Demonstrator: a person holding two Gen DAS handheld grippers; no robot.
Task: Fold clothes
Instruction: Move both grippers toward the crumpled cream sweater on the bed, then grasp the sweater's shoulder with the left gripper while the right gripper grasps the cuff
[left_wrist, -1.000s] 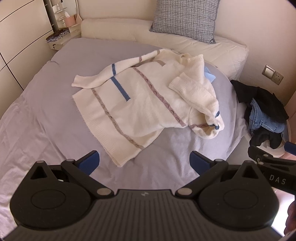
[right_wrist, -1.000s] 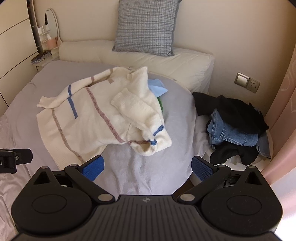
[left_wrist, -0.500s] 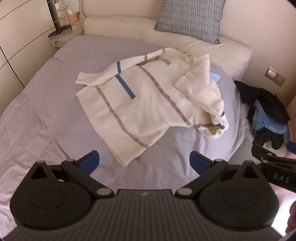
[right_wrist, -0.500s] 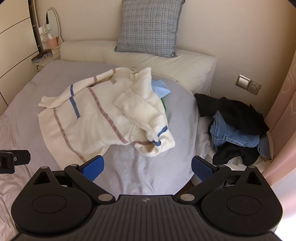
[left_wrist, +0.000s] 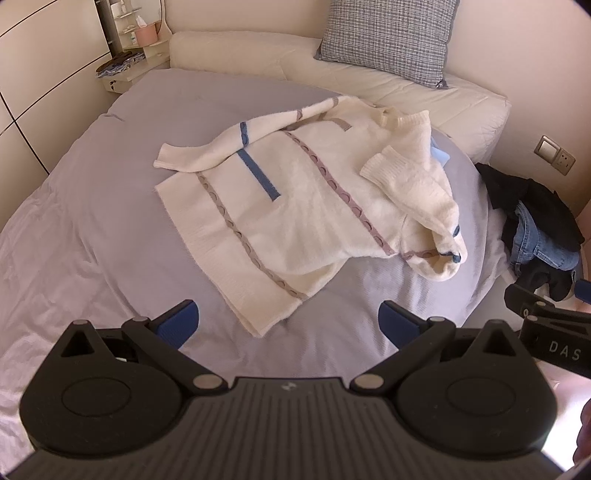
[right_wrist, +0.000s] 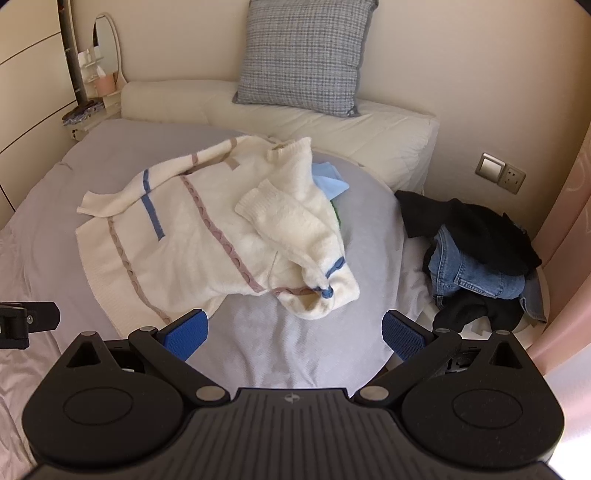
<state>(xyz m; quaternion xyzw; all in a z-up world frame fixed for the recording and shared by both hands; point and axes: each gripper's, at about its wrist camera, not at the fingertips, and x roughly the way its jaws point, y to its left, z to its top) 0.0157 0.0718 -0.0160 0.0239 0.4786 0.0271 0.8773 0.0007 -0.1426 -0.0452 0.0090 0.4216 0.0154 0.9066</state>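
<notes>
Lying spread but rumpled on the grey bed (left_wrist: 92, 192), the cream sweater (left_wrist: 295, 206) has its body mostly flat, its hem toward the near left, one sleeve (left_wrist: 207, 147) stretched out to the far left and the other sleeve (right_wrist: 295, 236) bunched back over the right side, its cuff resting on the chest. Both claws hang above the near edge of the bed with nothing between their fingers: the left gripper (left_wrist: 288, 321) has its blue pads spread wide apart, just short of the hem corner, and the right gripper (right_wrist: 295, 332) is likewise spread wide, near the crumpled lump at the sweater's right. By my judgement the sweater is at the flattening stage, not yet a tidy fold. The next move likely calls for pinching the bunched right sleeve and the hem, then drawing the knit smooth; the soft wool may drag along the sheet. A dark pile with jeans (right_wrist: 476, 258) sits to the right, apart from the sweater, and something light blue (right_wrist: 328, 181) peeks from under it.
</notes>
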